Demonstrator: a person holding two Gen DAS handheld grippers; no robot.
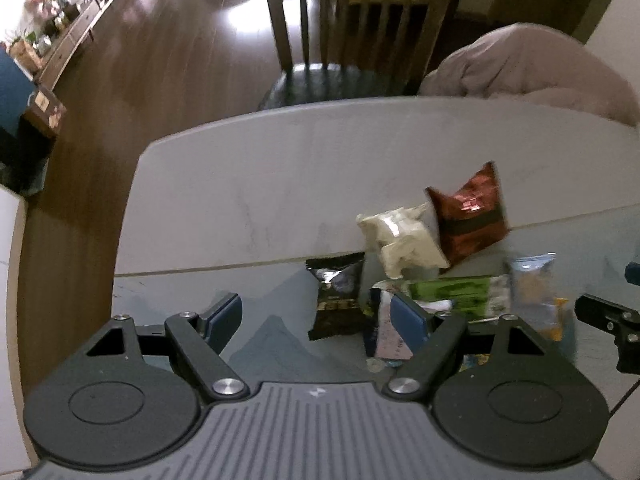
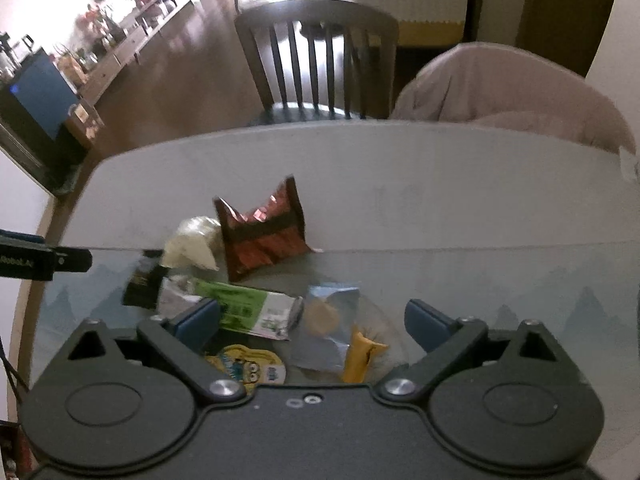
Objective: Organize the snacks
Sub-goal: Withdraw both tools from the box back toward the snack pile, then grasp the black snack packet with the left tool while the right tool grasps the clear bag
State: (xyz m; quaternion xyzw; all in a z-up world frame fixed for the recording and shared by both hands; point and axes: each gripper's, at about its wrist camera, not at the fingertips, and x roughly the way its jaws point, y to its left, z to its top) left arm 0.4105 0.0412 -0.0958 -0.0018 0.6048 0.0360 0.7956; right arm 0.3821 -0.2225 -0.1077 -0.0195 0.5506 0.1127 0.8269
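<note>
Right wrist view showing table (image 2: 440,184), then snacks lying heaped just ahead of right gripper (image 2: 312,322), standing wide and empty, green packet (image 2: 248,310) lying crosswise nearest, left gripper (image 1: 316,316) gaping too, beside black packet (image 1: 336,294).

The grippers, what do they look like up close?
Both are matte black with blue finger pads. The left gripper has a grey ribbed body with a small white logo. The right gripper has a plain black body. Each has round black discs and silver pivot screws.

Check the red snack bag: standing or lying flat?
Propped up, tilted. The red snack bag rests on its lower edge, crimped top raised off the table.
</note>
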